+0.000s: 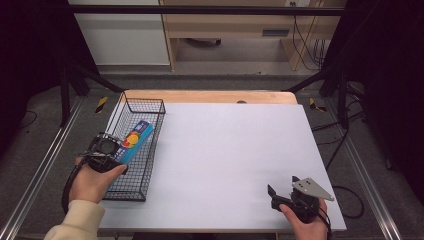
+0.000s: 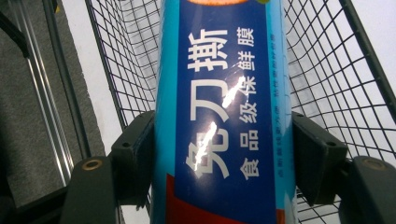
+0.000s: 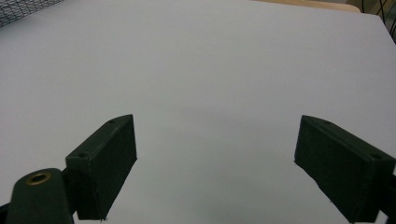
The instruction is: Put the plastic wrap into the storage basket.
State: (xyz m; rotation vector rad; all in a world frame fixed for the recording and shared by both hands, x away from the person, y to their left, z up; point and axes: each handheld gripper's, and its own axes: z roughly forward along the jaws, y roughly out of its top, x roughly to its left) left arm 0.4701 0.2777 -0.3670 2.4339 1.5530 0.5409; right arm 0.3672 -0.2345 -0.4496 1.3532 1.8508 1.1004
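My left gripper (image 2: 224, 154) is clamping the blue box (image 2: 224, 93) between both jaws, inside the wire basket (image 1: 150, 107) at the table's left edge. My right gripper (image 3: 217, 163) is hovering with jaws wide apart over the bare white table (image 3: 210, 70).

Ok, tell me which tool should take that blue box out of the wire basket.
Left. The left tool is at the wire basket, jaws closed on the blue box. The right tool rests open near the table's front right corner, far from the basket.
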